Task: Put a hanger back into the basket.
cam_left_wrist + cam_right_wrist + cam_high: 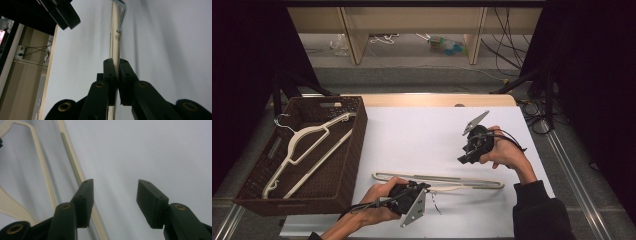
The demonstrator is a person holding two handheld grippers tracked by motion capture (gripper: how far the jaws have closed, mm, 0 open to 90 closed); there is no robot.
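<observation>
High view shows a slim cream hanger (pixel 439 181) with a metal hook lying flat on the white table (pixel 422 135). Left tool (pixel 424 189) is clamped on its middle; right tool (pixel 462 159) hovers apart, empty.

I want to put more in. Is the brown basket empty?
No. The basket already holds one cream hanger lying flat inside it.
</observation>
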